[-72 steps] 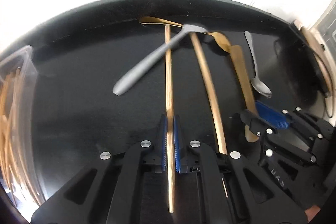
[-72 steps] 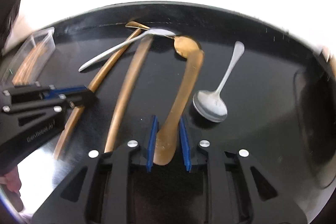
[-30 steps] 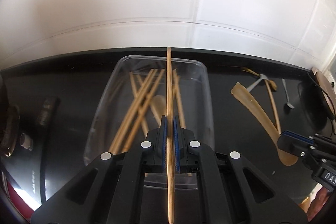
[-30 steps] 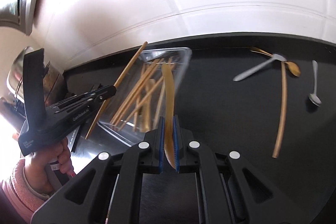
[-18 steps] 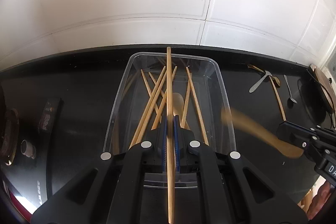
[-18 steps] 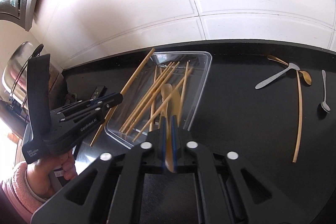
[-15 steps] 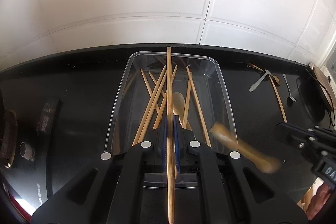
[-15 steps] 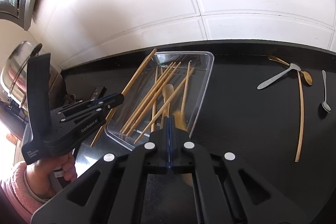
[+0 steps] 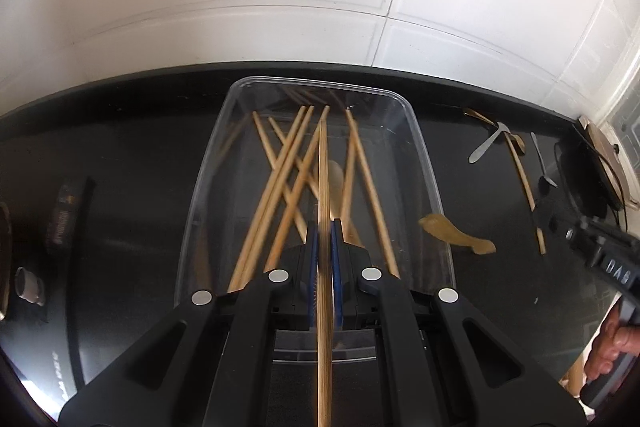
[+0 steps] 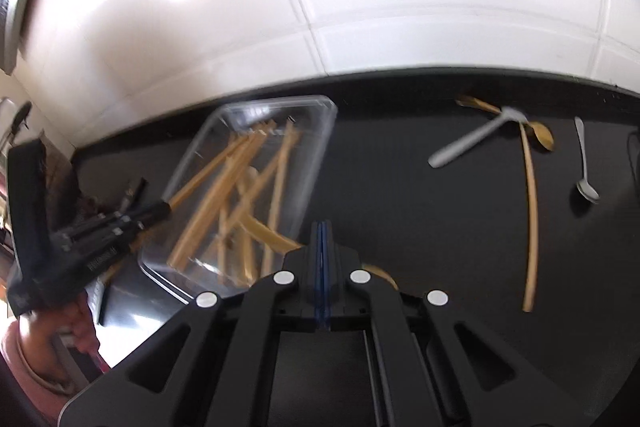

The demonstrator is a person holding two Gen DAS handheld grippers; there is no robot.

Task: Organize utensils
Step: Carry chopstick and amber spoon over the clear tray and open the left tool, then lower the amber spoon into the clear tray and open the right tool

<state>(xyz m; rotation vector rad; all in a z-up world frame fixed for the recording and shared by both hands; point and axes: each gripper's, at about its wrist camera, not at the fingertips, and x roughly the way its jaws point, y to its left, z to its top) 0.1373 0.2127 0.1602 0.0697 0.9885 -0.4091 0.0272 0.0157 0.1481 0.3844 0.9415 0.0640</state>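
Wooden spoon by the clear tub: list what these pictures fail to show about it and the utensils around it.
- Wooden spoon: motion-blurred in the left wrist view; right claw covers part in the right wrist view. Resting or falling, unclear.
- Spoon in the tub: crossed by the held chopstick and left claw.
- Far utensils: too small in the left wrist view.

Wooden spoon (image 9: 456, 235): lies across the clear container's (image 9: 430, 187) right rim; its far part blurs behind the plastic wall.
Chopstick (image 9: 324, 267): lower end cut off by the left wrist view's bottom edge.
Left gripper (image 10: 160, 211): motion-blurred in the right wrist view, its lettering unreadable.
Gold spoons (image 9: 516, 143): heap too small to count.
Dark items (image 9: 64, 211): left of the container, unidentifiable.
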